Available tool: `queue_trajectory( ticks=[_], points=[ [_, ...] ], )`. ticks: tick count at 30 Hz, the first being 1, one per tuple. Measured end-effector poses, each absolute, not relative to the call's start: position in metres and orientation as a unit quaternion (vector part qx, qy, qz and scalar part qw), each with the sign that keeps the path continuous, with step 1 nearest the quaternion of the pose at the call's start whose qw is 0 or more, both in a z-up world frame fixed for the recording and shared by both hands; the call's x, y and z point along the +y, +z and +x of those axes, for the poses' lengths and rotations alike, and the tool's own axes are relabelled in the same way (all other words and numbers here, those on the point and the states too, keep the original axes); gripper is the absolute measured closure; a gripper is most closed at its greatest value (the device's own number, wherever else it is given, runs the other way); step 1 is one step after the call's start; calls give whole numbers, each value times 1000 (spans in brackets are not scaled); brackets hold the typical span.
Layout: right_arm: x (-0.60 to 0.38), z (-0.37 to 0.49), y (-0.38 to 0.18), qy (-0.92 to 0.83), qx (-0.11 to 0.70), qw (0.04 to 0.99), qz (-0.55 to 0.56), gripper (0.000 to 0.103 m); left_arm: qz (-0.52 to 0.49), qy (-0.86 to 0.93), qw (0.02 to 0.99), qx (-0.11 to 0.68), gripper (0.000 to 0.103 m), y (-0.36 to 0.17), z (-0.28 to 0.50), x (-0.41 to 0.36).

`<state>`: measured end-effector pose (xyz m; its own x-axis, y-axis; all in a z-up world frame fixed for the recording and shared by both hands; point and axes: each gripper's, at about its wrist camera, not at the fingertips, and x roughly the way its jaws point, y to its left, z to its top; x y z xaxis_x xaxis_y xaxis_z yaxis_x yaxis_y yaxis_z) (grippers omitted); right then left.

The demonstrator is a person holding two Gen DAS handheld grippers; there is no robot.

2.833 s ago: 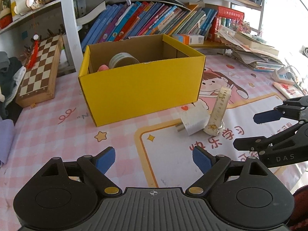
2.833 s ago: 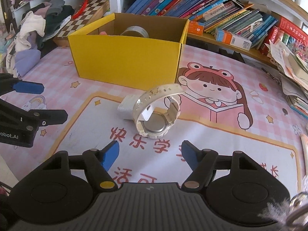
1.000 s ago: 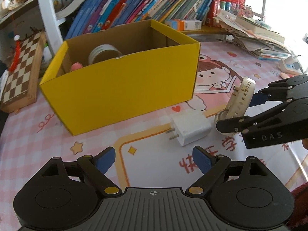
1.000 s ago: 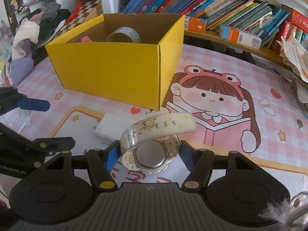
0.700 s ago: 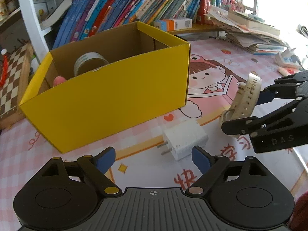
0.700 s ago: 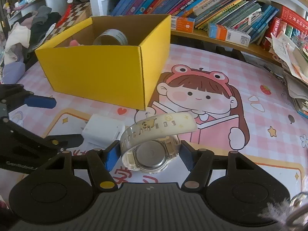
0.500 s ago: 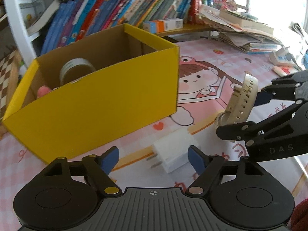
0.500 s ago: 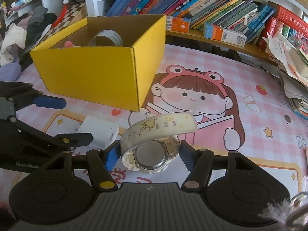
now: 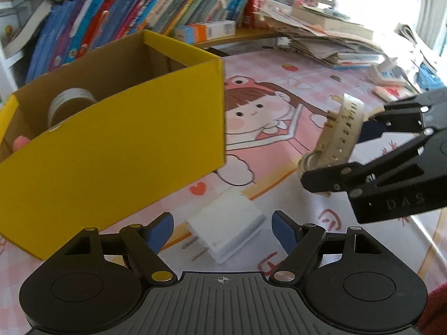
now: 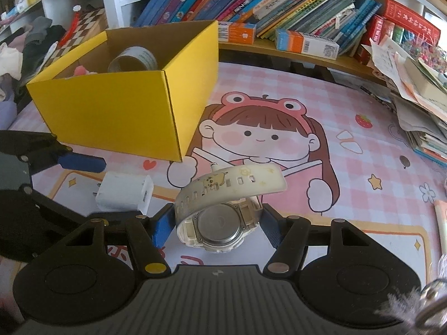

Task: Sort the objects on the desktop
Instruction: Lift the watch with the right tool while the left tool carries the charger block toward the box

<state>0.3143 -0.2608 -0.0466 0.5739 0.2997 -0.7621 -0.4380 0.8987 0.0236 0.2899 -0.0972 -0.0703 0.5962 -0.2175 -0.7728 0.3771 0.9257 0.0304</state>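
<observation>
My right gripper (image 10: pixel 215 227) is shut on a cream wristwatch (image 10: pixel 223 195) and holds it just above the mat; the watch also shows in the left wrist view (image 9: pixel 339 128). My left gripper (image 9: pixel 222 230) is open, its blue pads on either side of a white charger plug (image 9: pixel 226 224) that lies on the mat; the plug also shows in the right wrist view (image 10: pixel 124 194). A yellow cardboard box (image 9: pixel 117 139) stands open behind it, with a tape roll (image 9: pixel 71 103) and a pink item (image 9: pixel 21 142) inside.
A shelf of leaning books (image 10: pixel 251 2) runs along the back. A pile of papers and books (image 9: pixel 321 39) lies at the right. A chessboard (image 10: pixel 81 33) and clothes (image 10: pixel 16 53) lie left of the box (image 10: pixel 125 97).
My right gripper closed on the watch and lifted it off the mat. My left gripper moved forward until its open pads stand on either side of the charger plug.
</observation>
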Motion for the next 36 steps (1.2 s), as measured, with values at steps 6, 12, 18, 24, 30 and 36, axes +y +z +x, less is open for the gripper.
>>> queue_trajectory(
  ticks=[6,12,18,24,30,36],
  points=[
    [-261,311,-45,205,410,885,-84,40,74,-165,884,432,38,-74,298,-93],
    [-260,307,-43,206,408,885,-82,40,44,-171,882,437,38,-73,296,-86],
    [-255,299,-39,212,404,886,-86,40,44,-157,888,429,38,-65,284,-79],
    [-248,289,-36,223,401,884,-90,40,27,-133,898,418,38,-51,268,-59],
    [-236,280,-32,240,399,880,-96,40,8,-110,904,414,38,-42,251,-41],
    [-221,271,-30,262,395,874,-106,40,3,-92,910,405,38,-34,238,-27]
  ],
)
